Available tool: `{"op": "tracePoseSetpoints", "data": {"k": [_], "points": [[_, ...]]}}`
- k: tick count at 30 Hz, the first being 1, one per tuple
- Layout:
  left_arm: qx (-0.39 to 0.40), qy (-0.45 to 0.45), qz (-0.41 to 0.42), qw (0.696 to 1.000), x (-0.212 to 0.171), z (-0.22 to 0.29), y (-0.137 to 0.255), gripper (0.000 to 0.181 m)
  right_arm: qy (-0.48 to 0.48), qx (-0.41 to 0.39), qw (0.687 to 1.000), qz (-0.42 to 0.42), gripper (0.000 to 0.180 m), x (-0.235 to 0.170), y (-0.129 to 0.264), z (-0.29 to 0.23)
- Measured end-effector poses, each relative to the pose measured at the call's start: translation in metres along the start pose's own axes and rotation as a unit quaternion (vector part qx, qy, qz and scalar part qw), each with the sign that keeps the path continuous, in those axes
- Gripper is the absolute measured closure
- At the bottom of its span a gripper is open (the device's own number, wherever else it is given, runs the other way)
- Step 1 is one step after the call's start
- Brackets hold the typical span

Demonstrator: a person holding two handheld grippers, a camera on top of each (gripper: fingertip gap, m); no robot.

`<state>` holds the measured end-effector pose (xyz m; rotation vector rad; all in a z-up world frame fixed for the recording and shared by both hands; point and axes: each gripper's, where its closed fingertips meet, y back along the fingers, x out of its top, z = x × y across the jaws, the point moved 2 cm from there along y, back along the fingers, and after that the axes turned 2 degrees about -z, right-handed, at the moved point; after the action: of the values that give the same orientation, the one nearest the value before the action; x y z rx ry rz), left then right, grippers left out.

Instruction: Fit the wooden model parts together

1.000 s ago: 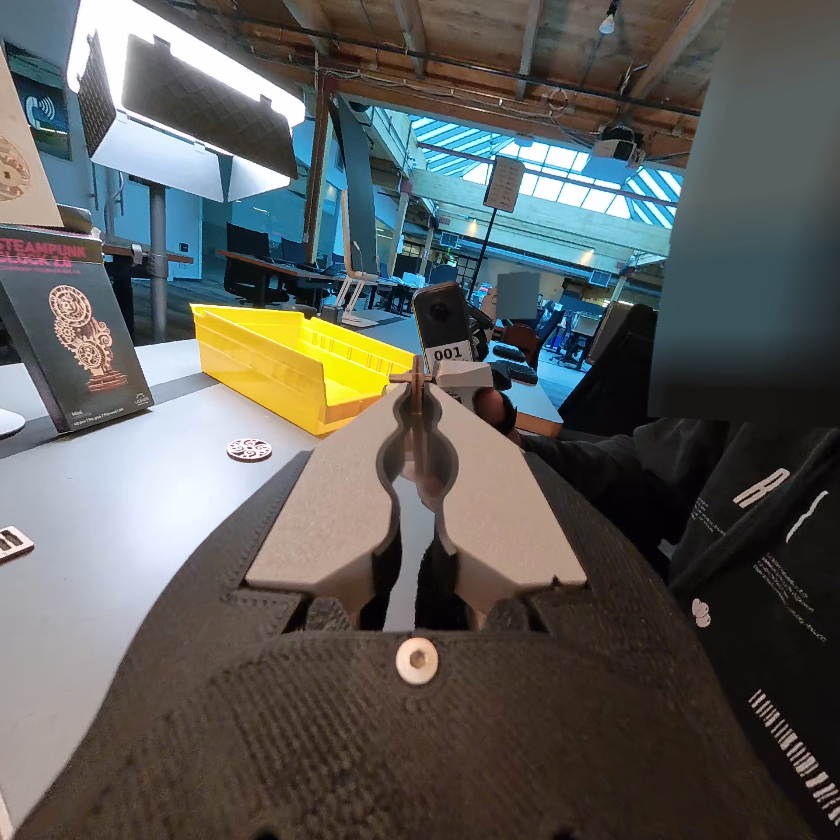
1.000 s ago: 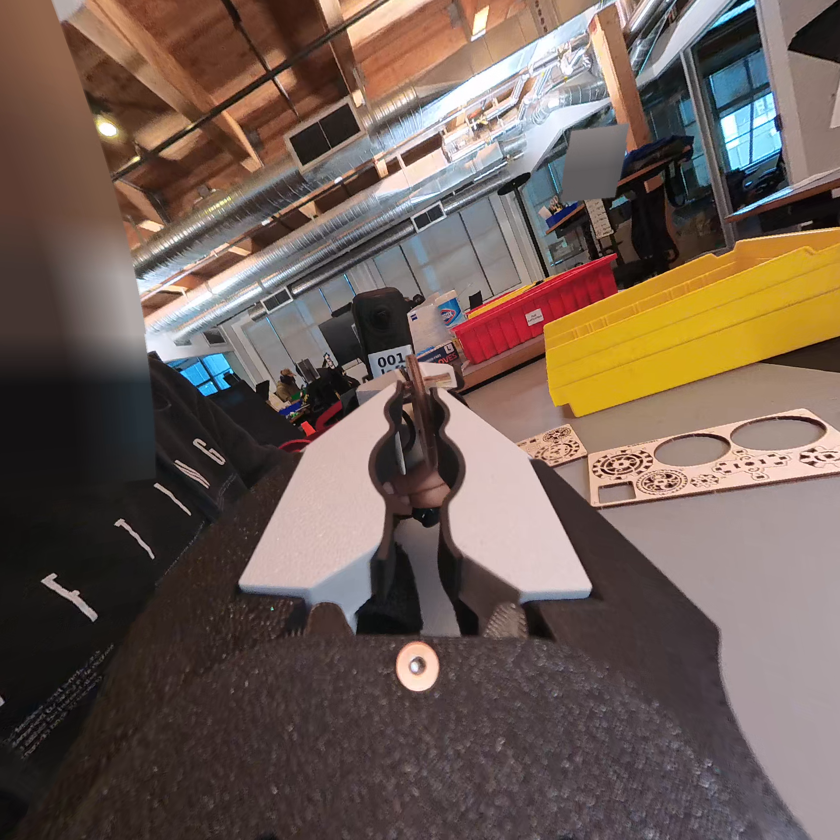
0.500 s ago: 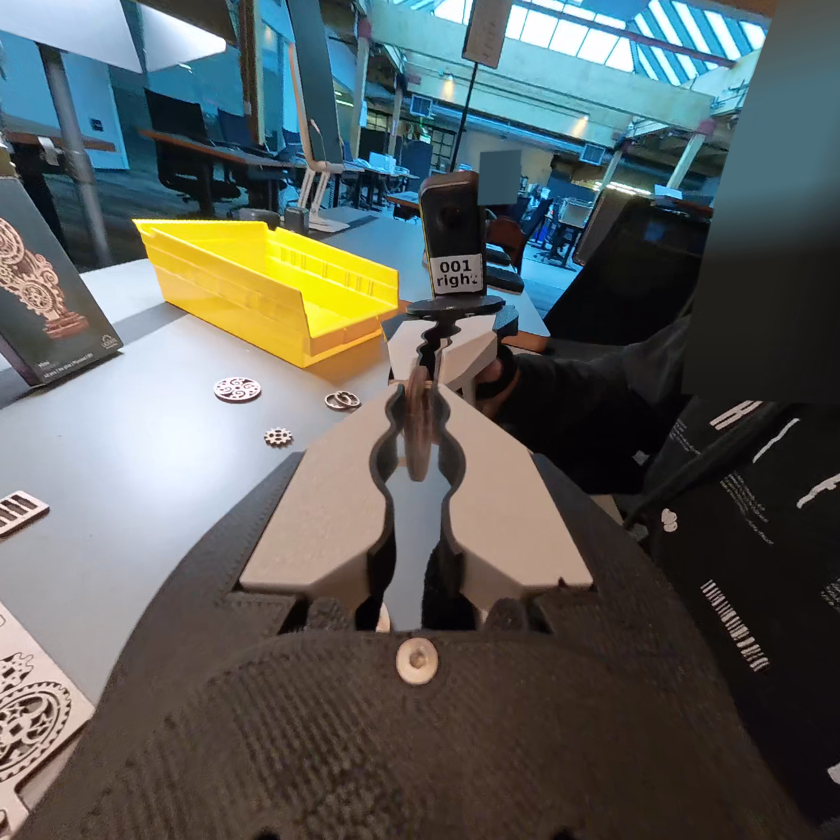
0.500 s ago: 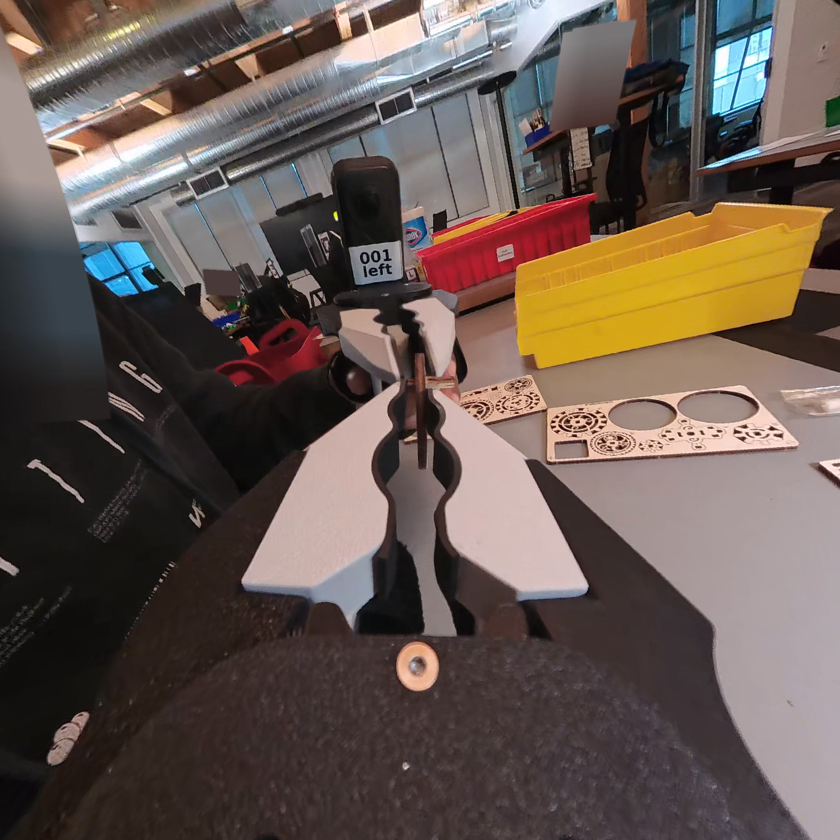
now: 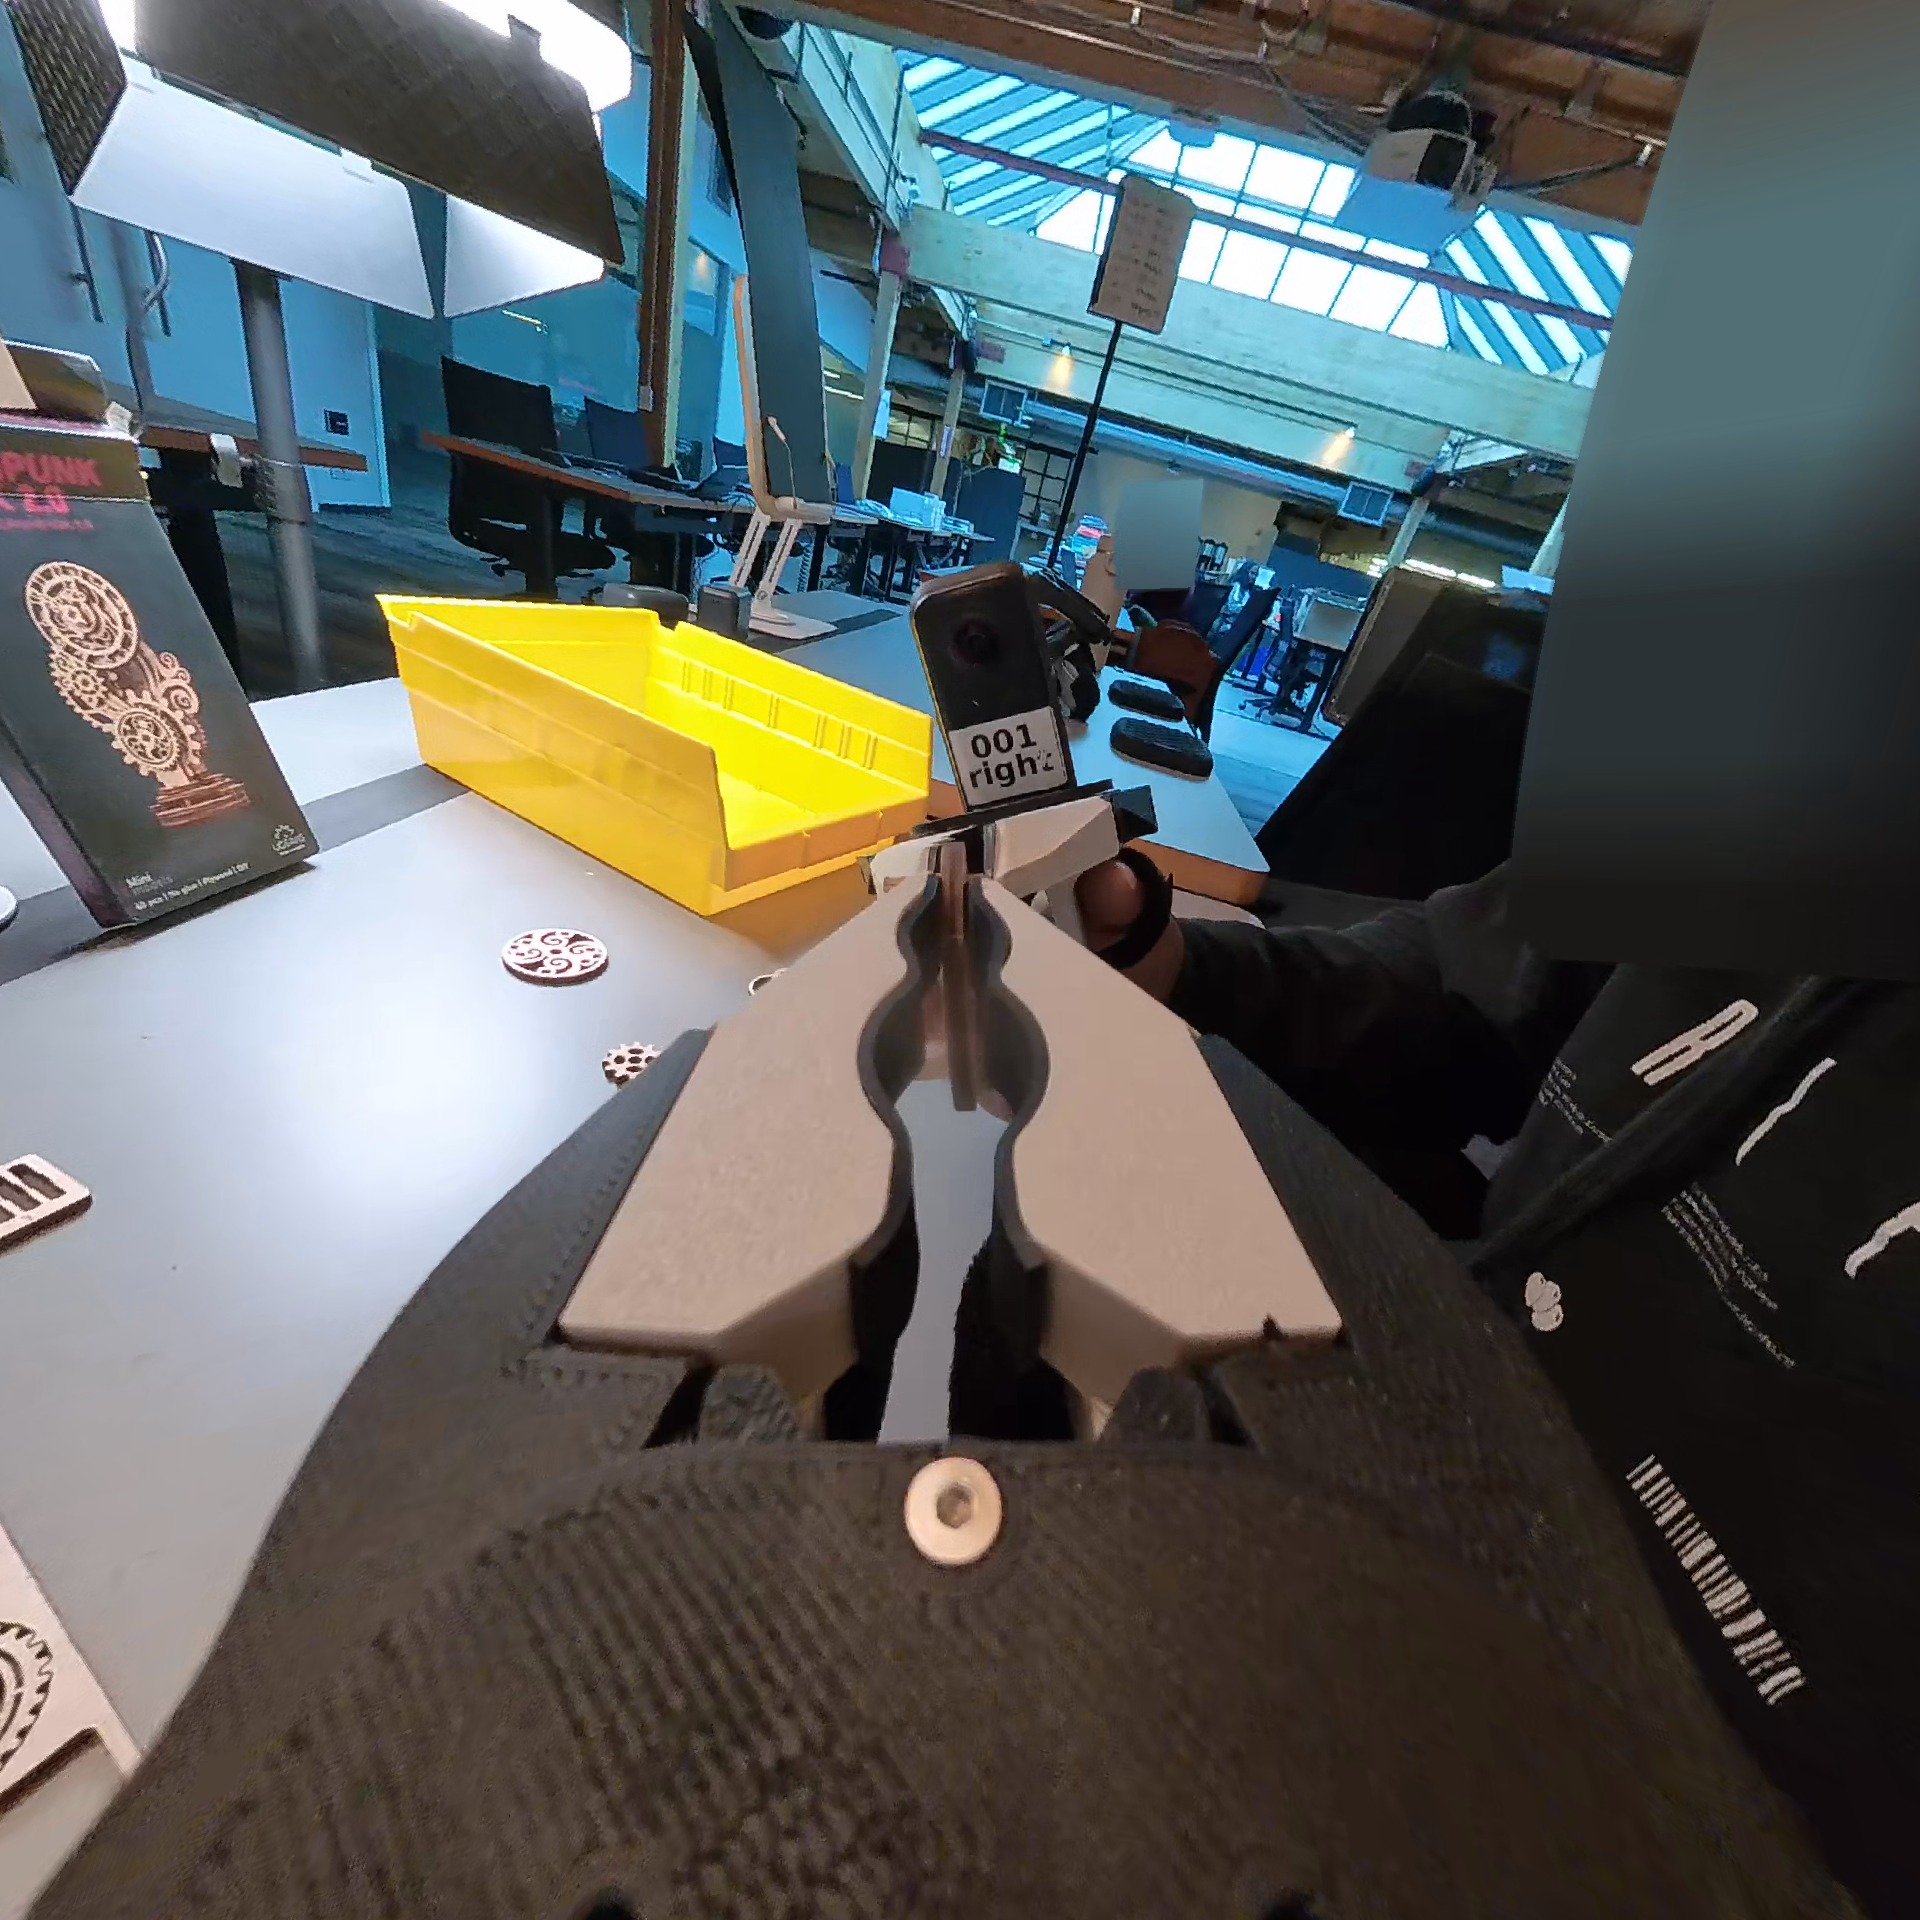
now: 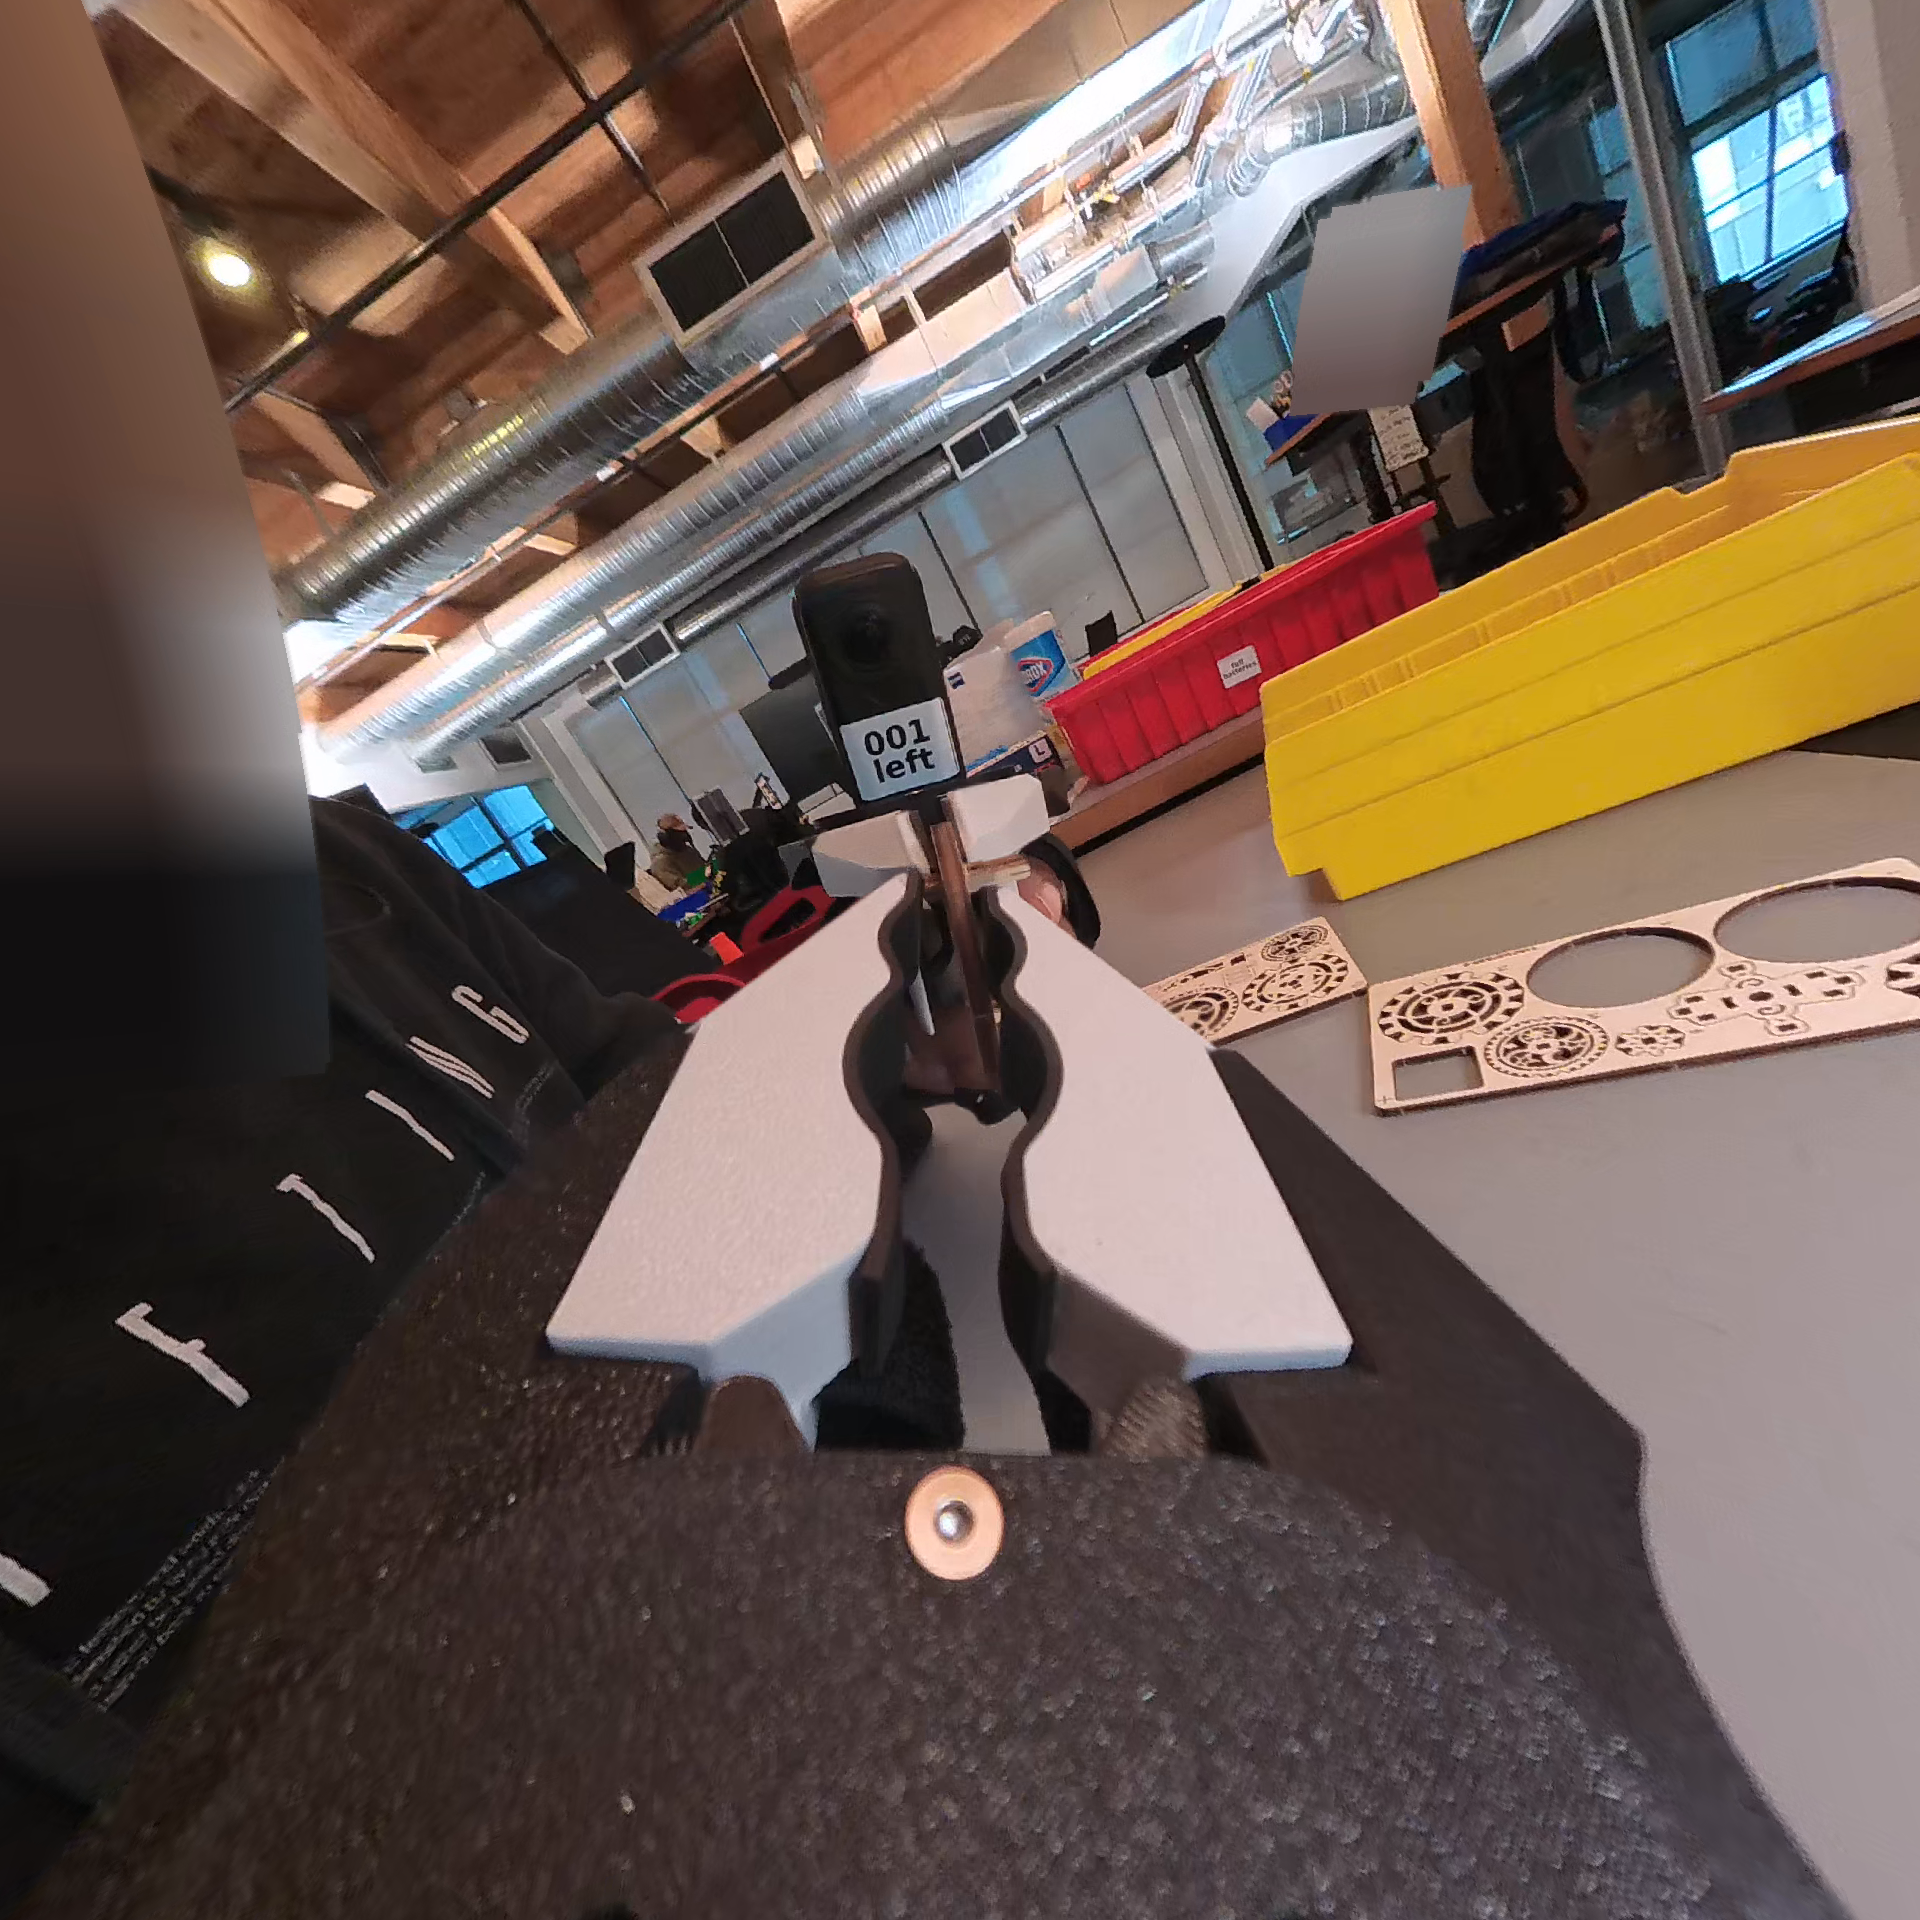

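Left gripper [image 5: 954, 914] pinches a thin disc [image 5: 961, 1023] edge-on; right gripper [image 6: 951, 904] clamps another disc [image 6: 961, 977] with a peg [image 6: 992, 871] crosswise. Tips meet head-on above the desk's [image 5: 260, 1091] near edge — loose gears [image 5: 554, 954] lie beyond.

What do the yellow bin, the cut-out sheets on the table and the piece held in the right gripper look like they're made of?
Yellow bin: likely moulded plastic, smooth and slightly glossy, with ribbed walls.
Cut-out sheets: probably thin plywood, pale and matt, with dark edges that suggest laser cutting.
Piece in the right gripper: apparently the same thin wood, seen edge-on, brown, with a pale peg crossing it.
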<state>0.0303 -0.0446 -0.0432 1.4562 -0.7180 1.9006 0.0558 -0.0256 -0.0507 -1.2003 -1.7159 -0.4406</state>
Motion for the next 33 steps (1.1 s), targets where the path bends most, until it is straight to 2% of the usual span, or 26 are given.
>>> {"op": "tracePoseSetpoints", "data": {"k": [10,25,28,31,33], "points": [[0.011,-0.009,0.017,1.000,0.004,0.004,0.002,0.178,0.063,-0.047,0.997,0.003,0.174,0.005,-0.002,-0.005],[-0.007,-0.061,0.002,0.998,-0.007,0.006,0.004,0.179,0.051,-0.018,0.998,-0.033,0.178,-0.007,0.001,-0.002],[-0.022,-0.063,0.013,0.998,-0.002,0.008,0.007,0.179,0.078,-0.027,0.996,-0.039,0.178,-0.006,-0.004,-0.007],[-0.035,-0.055,0.025,0.998,0.001,0.008,0.006,0.179,0.064,-0.012,0.997,-0.029,0.178,-0.002,-0.005,-0.008],[-0.042,-0.053,0.029,0.997,-0.001,0.007,0.005,0.180,0.093,-0.032,0.994,-0.045,0.176,-0.002,-0.006,-0.006]]}}
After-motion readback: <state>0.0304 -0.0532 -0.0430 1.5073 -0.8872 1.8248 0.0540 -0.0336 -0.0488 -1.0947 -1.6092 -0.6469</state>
